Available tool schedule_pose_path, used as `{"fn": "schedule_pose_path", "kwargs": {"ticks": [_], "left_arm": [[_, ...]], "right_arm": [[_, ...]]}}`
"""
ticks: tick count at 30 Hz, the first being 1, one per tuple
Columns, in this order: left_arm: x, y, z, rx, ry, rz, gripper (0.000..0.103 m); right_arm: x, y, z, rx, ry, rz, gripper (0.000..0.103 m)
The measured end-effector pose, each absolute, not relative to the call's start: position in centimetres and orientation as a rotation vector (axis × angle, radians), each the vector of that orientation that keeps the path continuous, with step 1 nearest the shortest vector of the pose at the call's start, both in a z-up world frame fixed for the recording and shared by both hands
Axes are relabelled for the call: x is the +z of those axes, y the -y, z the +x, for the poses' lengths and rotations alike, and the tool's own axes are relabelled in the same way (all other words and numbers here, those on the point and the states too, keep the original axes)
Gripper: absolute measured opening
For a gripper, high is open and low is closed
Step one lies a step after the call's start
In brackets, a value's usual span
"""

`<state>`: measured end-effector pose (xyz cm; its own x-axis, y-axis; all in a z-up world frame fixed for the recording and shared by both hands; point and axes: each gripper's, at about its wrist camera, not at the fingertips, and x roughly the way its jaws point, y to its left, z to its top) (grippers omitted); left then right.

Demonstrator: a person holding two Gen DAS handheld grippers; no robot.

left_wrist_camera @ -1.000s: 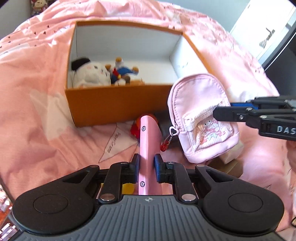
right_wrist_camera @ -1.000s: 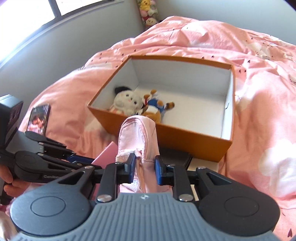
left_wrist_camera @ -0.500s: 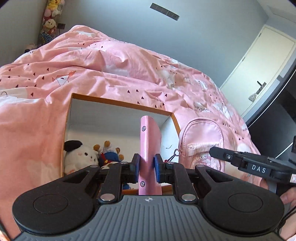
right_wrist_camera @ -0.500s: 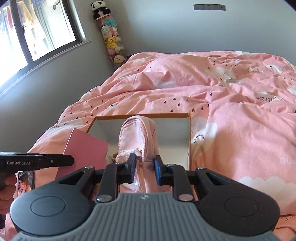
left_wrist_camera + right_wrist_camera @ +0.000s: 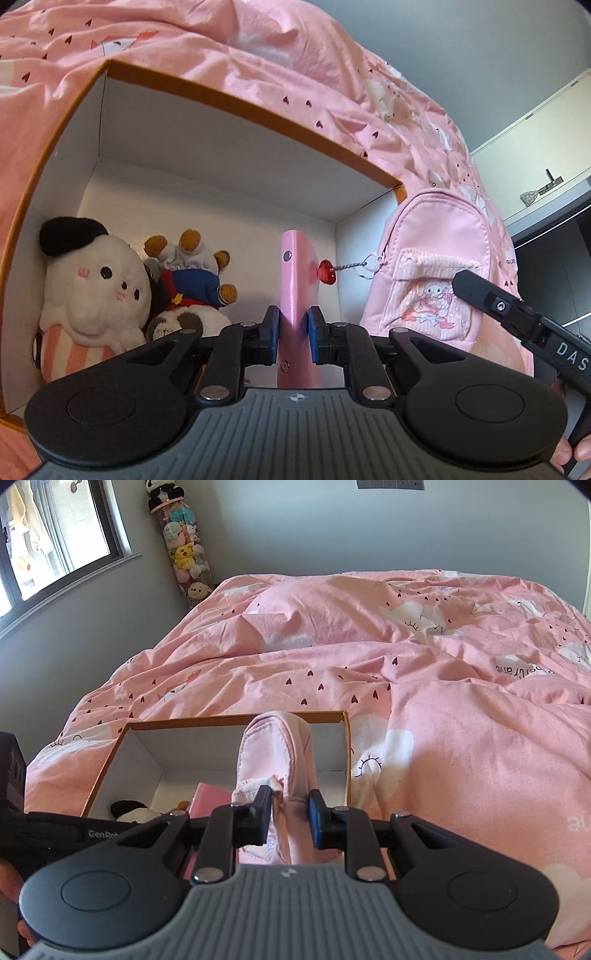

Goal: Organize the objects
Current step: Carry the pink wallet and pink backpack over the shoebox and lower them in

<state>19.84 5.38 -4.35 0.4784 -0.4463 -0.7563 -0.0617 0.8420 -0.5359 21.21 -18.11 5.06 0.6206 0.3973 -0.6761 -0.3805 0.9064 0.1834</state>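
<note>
**Both grippers loaded over the orange box**

The landmark is the orange cardboard box with white inside walls (image 5: 236,110), which sits open on a pink bedspread printed with small hearts and clouds (image 5: 424,709).

The left gripper (image 5: 293,332) has its blue pads (image 5: 271,334) pressed against both faces of a flat pink hard-covered book-like object (image 5: 295,280), held edge-on and upright. The object stands over the box's interior, toward its right inner wall. In the right wrist view a corner of the same pink object (image 5: 210,797) shows inside the box outline, just left of the backpack.

The right gripper (image 5: 288,814) is clamped on a small pale pink fabric backpack (image 5: 277,753), pinching the cloth between its pads. From the left wrist view the backpack (image 5: 436,266) hangs at the box's right wall, its front pocket bearing a cartoon print; whether it is inside or just outside that wall I cannot tell. One black finger of the right gripper (image 5: 491,302) crosses the pocket. A red charm on a short chain (image 5: 327,276) from the backpack's zipper touches the pink object's face.

Inside the box, against its left wall, lies a white plush toy with a black cap and pink striped base (image 5: 88,295). Just beside it, nearer the box's middle, is a plush figure in blue and red clothes with brown feet (image 5: 195,273).

Beyond the box, in the room's corner, stands a tall clear tube stacked with plush toys (image 5: 184,554).
</note>
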Motion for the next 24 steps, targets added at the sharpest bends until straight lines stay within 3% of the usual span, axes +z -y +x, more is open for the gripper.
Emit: {"fn": "schedule_pose_path", "kwargs": {"ticks": [13, 24], "left_arm": [[-6.4, -4.6, 19.6, -0.213, -1.170, -0.436, 0.018], [-4.8, -2.9, 18.4, -0.210, -1.181, -0.198, 0.022]], "right_arm": [[2.4, 16.8, 23.4, 0.458, -0.842, 0.011, 0.022], [1.4, 16.6, 23.4, 0.472, -0.886, 0.018, 0.022]]}}
